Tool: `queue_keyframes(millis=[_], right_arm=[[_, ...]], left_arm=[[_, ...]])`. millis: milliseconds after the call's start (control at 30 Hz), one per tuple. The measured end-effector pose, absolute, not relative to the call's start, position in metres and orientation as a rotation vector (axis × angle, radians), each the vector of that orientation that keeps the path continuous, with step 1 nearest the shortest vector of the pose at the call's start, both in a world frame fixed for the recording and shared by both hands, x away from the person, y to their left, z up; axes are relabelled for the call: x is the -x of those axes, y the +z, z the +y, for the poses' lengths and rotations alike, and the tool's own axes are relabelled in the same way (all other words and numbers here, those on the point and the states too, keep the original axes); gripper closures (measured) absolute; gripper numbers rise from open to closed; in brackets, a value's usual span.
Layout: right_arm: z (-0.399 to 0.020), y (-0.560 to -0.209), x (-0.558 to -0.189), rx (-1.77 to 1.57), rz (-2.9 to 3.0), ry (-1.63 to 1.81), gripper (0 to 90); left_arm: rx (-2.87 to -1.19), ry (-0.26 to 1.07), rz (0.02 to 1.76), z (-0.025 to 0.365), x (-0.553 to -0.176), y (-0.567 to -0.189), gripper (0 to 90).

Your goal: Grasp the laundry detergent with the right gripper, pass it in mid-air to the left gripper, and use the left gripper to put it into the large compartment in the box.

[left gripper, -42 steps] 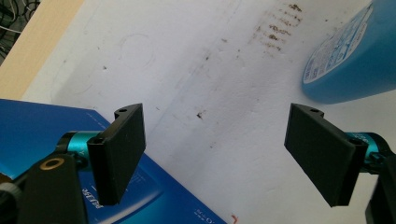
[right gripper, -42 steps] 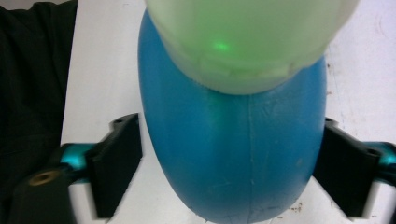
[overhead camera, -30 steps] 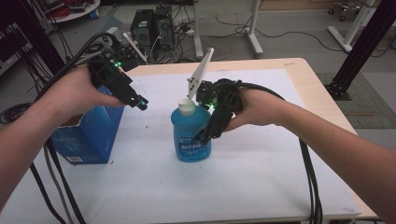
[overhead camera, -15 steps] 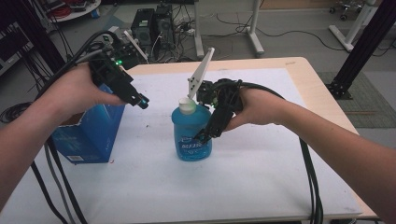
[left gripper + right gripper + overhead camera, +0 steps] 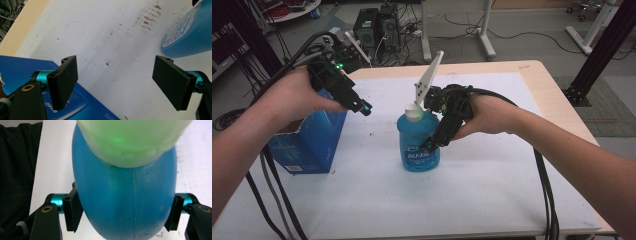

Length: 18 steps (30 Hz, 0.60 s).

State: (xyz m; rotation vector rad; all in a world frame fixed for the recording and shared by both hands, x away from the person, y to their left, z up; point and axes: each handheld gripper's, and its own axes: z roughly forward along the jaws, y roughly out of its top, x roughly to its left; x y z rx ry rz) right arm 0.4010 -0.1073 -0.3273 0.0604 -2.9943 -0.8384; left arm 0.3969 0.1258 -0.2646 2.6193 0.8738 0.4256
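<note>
The right claw [image 5: 430, 145] has just been closing, its jaws now set against both sides of the blue bottle [image 5: 418, 144], which stands upright between them near the middle of the tabletop [image 5: 492, 200]. The left claw [image 5: 364, 107] hangs wide open and empty above the box [image 5: 312, 142] by the left edge, well apart from the bottle.

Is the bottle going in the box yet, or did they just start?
Just starting. The bottle stands upright on the table, outside the box. The right gripper has been closing, its pads against the bottle's sides. The left gripper is open above the box. Lifting and any boxing are left.
</note>
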Motion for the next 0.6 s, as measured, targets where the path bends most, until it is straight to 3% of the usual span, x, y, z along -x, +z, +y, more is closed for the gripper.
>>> queue_keyframes(millis=[600], right_arm=[[-0.1069,-0.3303,-0.4006,-0.053,-2.991,-0.835,38.2]], left_arm=[[-2.613,0.427,0.878,0.1274,-0.3959,-0.2644,20.7]])
